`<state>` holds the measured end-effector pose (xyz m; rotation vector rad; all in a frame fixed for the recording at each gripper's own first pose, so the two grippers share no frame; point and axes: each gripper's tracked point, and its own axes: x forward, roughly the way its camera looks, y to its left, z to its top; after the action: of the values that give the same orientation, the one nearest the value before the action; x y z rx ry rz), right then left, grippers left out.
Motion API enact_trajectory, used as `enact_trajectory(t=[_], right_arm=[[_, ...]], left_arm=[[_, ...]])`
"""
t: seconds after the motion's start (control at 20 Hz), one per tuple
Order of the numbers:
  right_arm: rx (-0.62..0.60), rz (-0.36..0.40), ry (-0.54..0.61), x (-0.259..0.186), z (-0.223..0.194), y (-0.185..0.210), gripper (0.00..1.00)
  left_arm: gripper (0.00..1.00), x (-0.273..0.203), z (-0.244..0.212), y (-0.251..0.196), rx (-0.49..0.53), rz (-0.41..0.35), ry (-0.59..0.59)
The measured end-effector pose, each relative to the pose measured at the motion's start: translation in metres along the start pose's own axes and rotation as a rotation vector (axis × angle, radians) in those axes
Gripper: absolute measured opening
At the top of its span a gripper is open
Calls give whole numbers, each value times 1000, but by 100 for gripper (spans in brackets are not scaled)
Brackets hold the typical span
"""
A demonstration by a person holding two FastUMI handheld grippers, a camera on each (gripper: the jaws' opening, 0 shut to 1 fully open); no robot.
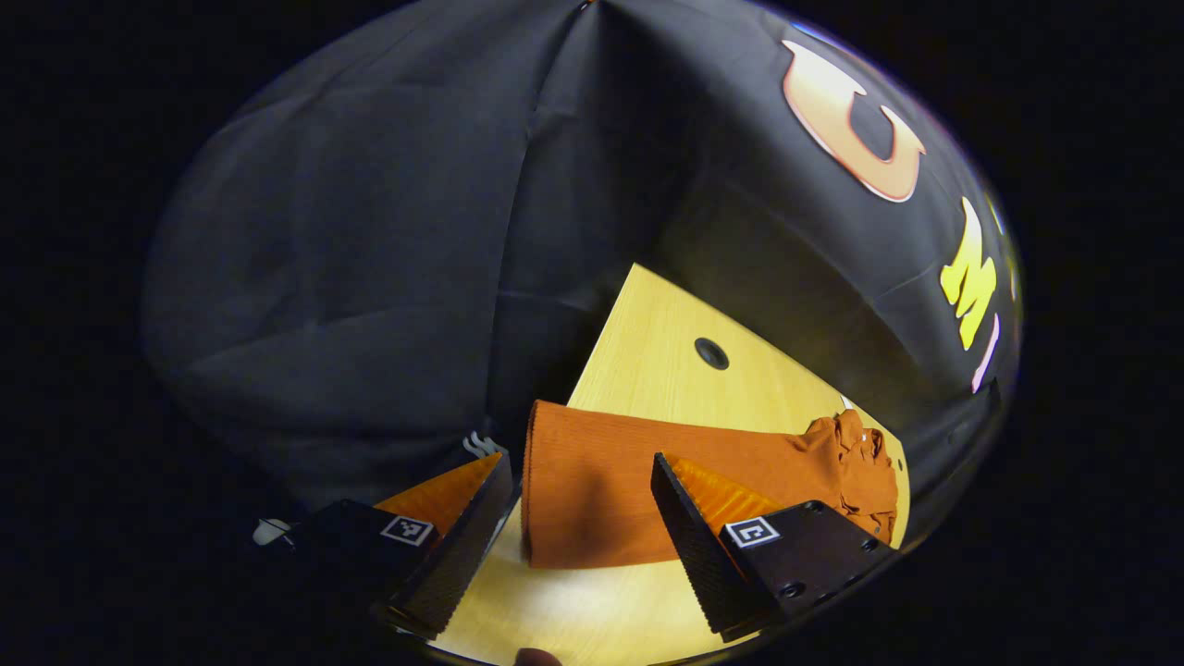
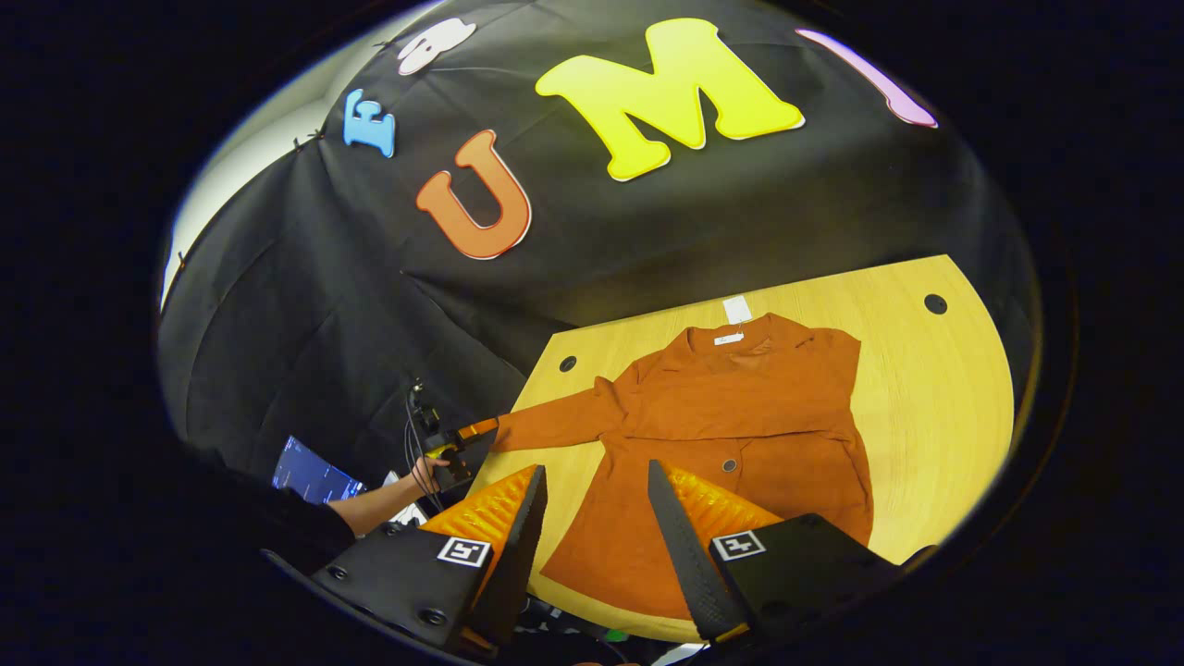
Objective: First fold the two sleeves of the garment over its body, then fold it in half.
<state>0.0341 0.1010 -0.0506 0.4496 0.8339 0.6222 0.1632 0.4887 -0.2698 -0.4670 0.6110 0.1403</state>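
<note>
While the garment [image 2: 740, 435] lies flat on the table [image 2: 934, 398] w/ collar toward the booth wall, we see bare wood along its right side and far edge, so room to move there, & its hem reaches the near table edge. We count 1 garment, 2 grippers, 2 holes in the tabletop: left gripper [image 1: 583, 518] has jaws wide apart, nothing between, just at the cuff of the outstretched sleeve [image 1: 610, 490] by the table's side edge. Right gripper [image 2: 597, 518] hovers over the hem, jaws wide, holding nothing.

Wooden table [image 2: 934, 388], rust shirt [image 2: 740, 416] spread flat
</note>
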Motion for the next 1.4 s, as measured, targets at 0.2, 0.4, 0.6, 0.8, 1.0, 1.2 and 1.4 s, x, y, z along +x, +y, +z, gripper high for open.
enact_trajectory(t=[0.2, 0.4, 0.6, 0.8, 1.0, 1.2, 1.4], right_arm=[[11, -15, 56, 4, -24, -3, 72], [-15, -35, 126, 21, -44, -5, 72], [-43, -40, 128, 27, -43, -2, 72], [-26, -66, 109, 24, -42, -10, 72], [39, -59, 82, 26, -38, -12, 72], [-47, -49, 87, 21, -47, -12, 72], [-140, -14, 83, 9, -57, -1, 72]], left_arm=[[98, 25, -2, 21, -74, -35, 22], [99, 45, -8, 13, -102, -87, 38], [99, 57, -7, 4, -176, -120, 72], [75, 57, -1, 6, -121, -21, 52], [32, 42, 16, 18, 37, 129, 23], [3, 29, 28, -15, 53, 85, -6], [2, 3, 43, -62, 105, 35, -38]])
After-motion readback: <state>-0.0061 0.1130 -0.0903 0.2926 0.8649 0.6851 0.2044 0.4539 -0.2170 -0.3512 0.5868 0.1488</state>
